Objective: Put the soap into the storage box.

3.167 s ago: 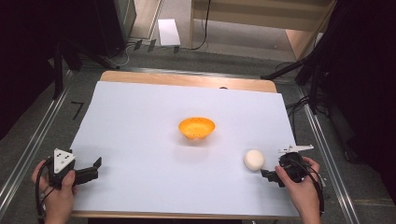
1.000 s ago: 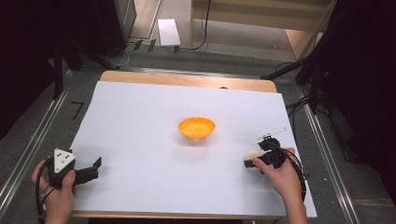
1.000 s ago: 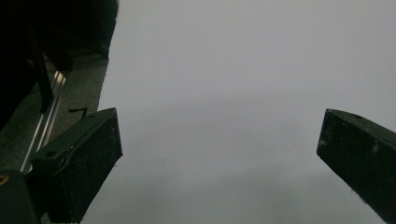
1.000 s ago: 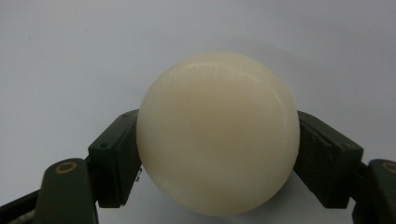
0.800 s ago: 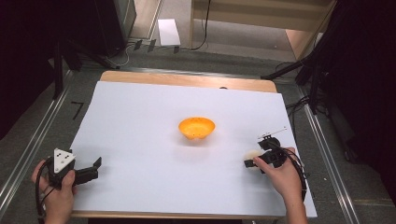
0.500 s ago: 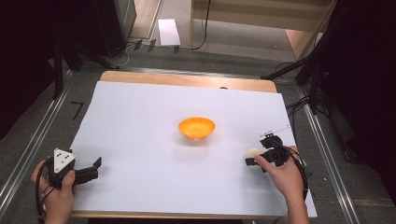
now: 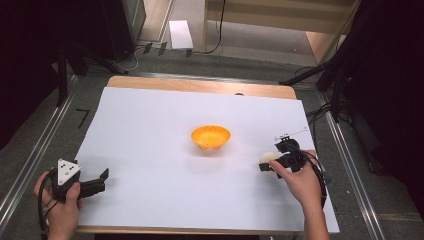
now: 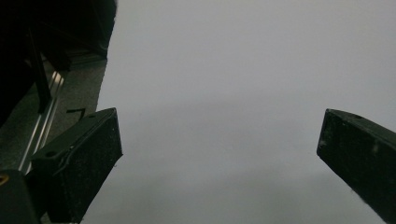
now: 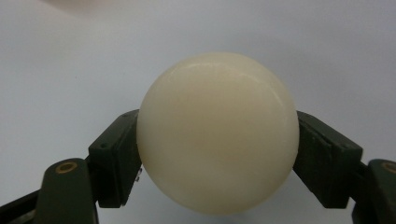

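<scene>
Both tongs black; left tongs (image 7: 101,179) carry a grey three-cornered plate; right tongs (image 7: 265,167) trail a black cable; brass-coloured pivot screws.

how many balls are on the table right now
1. The smooth cream-white ball sits at the right side of the white table, between the jaws of the right claw, right of the orange bowl. The bowl's inside looks empty.

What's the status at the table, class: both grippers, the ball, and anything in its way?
Right gripper shut on cream ball, low at the white table. Left gripper open, holding nothing. Orange bowl upright mid-table, nothing between it and the ball.
</scene>
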Demonstrator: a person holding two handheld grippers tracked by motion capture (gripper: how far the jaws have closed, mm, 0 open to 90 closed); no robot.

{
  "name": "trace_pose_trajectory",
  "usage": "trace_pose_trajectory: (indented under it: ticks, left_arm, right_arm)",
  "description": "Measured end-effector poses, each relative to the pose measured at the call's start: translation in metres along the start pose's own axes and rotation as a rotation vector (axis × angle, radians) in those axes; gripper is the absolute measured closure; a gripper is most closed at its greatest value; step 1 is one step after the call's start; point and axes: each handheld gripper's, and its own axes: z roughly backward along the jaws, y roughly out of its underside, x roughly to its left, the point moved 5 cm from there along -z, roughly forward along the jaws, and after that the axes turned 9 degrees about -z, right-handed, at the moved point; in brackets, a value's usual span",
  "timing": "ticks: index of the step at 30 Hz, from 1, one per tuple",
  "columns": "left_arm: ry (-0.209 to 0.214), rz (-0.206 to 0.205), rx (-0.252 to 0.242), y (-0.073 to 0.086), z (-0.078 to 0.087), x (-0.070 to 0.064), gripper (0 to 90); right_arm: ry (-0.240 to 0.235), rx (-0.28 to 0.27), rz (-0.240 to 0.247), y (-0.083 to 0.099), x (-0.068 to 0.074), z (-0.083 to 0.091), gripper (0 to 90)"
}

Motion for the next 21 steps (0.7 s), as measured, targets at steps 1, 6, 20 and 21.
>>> trace_pose_trajectory:
  ticks: [1, 6, 20, 21]
  left_arm:
    - [0.0, -0.001, 0.001, 0.0, 0.0, 0.0, 0.3]
    - [0.0, -0.001, 0.0, 0.0, 0.0, 0.0, 0.3]
    - [0.007, 0.0, -0.004, 0.0, 0.0, 0.0, 0.3]
    - [0.008, -0.001, -0.005, 0.0, 0.0, 0.0, 0.3]
  right_arm:
    - [0.001, -0.001, 0.003, -0.002, 0.001, 0.001, 24.3]
    - [-0.007, -0.007, 0.011, -0.01, 0.009, 0.003, 24.3]
    - [-0.011, -0.005, 0.038, -0.03, 0.026, 0.005, 24.3]
    - [-0.011, -0.004, 0.035, -0.031, 0.027, 0.005, 24.3]
